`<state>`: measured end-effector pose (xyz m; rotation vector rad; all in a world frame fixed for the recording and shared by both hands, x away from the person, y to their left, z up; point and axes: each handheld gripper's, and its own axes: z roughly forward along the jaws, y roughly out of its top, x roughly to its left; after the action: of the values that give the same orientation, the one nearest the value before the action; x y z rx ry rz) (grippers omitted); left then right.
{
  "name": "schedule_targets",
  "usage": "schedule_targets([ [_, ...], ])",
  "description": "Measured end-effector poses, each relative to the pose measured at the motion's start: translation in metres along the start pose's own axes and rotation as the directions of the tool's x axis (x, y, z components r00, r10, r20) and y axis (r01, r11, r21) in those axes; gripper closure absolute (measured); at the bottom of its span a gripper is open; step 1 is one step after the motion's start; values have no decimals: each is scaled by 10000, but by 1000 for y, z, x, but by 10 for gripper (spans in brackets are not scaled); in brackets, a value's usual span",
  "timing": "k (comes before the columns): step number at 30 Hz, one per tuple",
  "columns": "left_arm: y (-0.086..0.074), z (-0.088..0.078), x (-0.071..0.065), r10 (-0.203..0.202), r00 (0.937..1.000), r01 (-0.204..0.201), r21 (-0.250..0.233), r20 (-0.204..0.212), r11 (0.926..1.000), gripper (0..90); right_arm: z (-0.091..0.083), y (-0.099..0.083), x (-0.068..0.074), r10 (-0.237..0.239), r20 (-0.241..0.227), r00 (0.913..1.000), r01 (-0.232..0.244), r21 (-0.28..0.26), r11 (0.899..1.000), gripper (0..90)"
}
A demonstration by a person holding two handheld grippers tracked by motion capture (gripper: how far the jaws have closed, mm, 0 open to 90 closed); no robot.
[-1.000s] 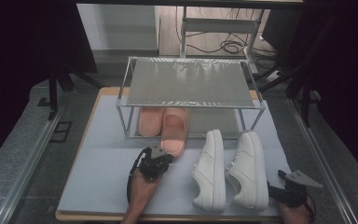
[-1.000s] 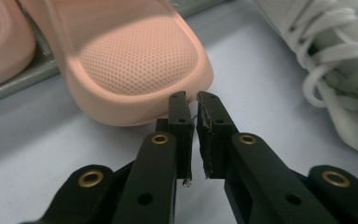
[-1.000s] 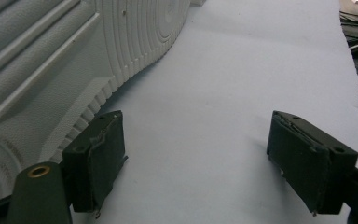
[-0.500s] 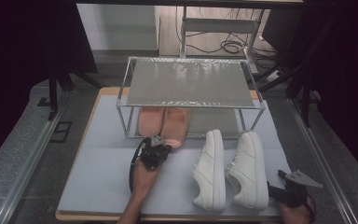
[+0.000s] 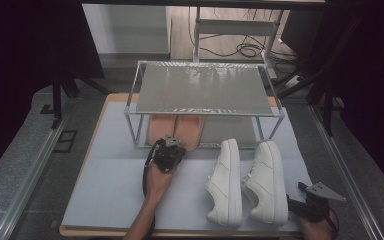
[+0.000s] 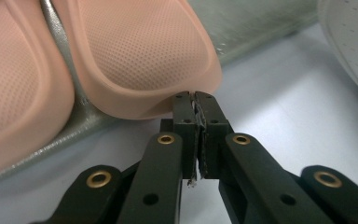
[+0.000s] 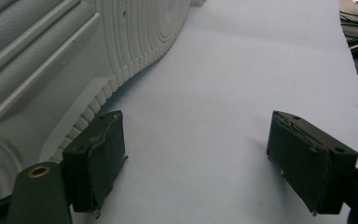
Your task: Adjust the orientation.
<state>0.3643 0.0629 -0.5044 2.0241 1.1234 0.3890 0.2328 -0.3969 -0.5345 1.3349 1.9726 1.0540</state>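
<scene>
- Rack (image 5: 206,91) of metal with a grey top stands at upper centre of the high view, on the pale counter (image 5: 105,175).
- Pair of pink shoes (image 5: 175,129) lies side by side on the rack's lower shelf, at centre left of the high view, heels toward the camera.
- Left gripper (image 5: 170,150), centre left in the high view, sits just in front of the pink pair, a bare forearm running down to the bottom edge.
- In the left gripper view, the fingers (image 6: 186,116) are clenched together at centre frame, their tips touching the heel edge of the right-hand pink shoe (image 6: 140,56); whether any of the heel is pinched between them cannot be told.
- White sneakers (image 5: 247,180) stand side by side on the counter at lower right of centre in the high view, toes away from the camera, clear of the rack.
- Right gripper (image 5: 314,207) rests at the lower right corner of the high view, just beside the right-hand sneaker.
- In the right gripper view, its fingers (image 7: 95,158) are spread wide apart with bare counter between them; a ribbed white sole (image 7: 74,60) fills the upper left, close beside the left-hand finger.
</scene>
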Motion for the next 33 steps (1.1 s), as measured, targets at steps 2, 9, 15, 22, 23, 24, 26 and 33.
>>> schedule_targets([
  [2, 3, 3, 2, 16, 10000, -15, 53, -29, 10000, 877, 0, 0, 0, -1, -1, 10000, 1, -1, 10000, 193],
  [9, 9, 12, 9, -119, 9999, 121, 193, -113, 9997, 876, 0, 0, 0, -1, 0, 10000, 1, 0, 10000, 194],
  [15, 9, 9, 8, -83, 10000, 84, 110, -38, 9999, 872, 0, 0, 0, 1, -2, 10000, -1, -1, 10000, 194],
  [22, 6, -5, 2, 14, 10000, -14, -77, 50, 10000, 855, 0, 0, 0, 0, -2, 10000, 0, -1, 10000, 193],
  [23, 6, -8, 2, 110, 9999, -109, -109, 84, 9999, 846, 0, 0, 0, 0, -1, 10000, 0, -1, 10000, 194],
  [24, 5, -11, 1, 91, 9999, -88, -190, 122, 9998, 838, 0, 0, 0, -3, 0, 10000, 3, -3, 10000, 194],
  [26, 4, -15, -1, 161, 9997, -158, -202, 172, 9997, 818, 0, 0, 0, 0, 0, 10000, 0, -1, 10000, 194],
  [33, -2, -30, 0, 320, 9994, -318, -190, 105, 9993, 717, 0, 0, 0, 1, -1, 10000, -1, -1, 10000, 194],
])
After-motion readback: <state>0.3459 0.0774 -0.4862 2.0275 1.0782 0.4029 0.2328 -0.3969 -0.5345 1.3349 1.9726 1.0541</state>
